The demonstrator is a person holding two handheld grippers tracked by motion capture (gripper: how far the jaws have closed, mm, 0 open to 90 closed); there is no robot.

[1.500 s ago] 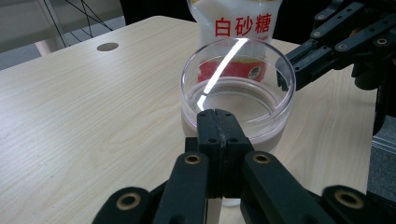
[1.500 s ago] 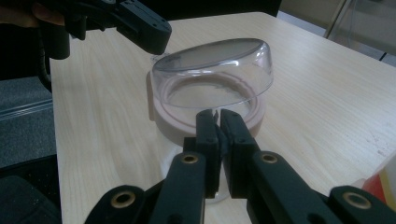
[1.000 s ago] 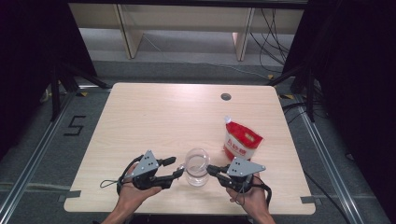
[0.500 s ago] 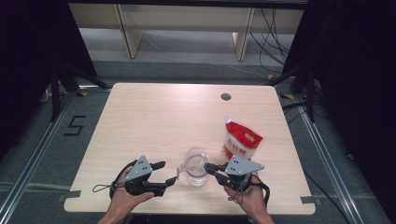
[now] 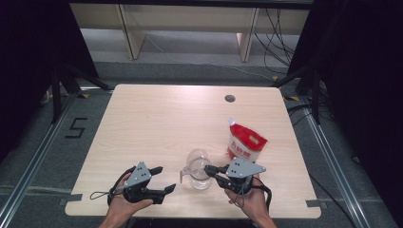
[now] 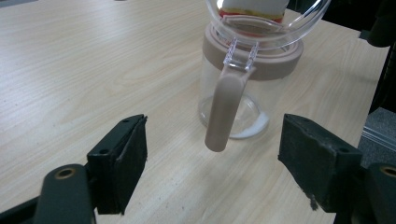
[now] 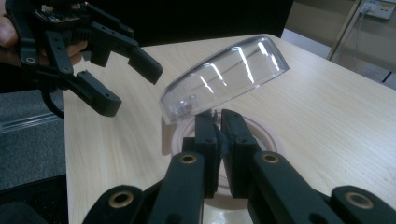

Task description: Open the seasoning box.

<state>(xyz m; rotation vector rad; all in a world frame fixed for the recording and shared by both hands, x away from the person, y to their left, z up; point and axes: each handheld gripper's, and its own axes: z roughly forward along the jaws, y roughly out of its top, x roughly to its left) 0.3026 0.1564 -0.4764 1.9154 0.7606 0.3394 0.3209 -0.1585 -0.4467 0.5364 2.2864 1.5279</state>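
The worktop (image 5: 157, 118) carries my clear jug (image 5: 198, 171) near its front edge, lid (image 7: 224, 77) tipped up. At the jug's 2 o'clock, just beside it, stands a red pouch (image 5: 245, 143). My right tool (image 5: 211, 169) is clenched on the jug's rim; my left tool (image 5: 163, 179) sits released at 9 o'clock, facing the handle (image 6: 224, 112).

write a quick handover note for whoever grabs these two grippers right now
Left gripper: open, holding nothing, jaws facing the jar handle from short of it.
Right gripper: shut on the clear lid at the jar's rim, lid tilted up on its hinge.
Glass jar: upright at the table's near edge, a little white powder at the bottom. Red pouch stands just behind it, untouched.
Done: lid opened. Probably left: fetch the pouch and pour.
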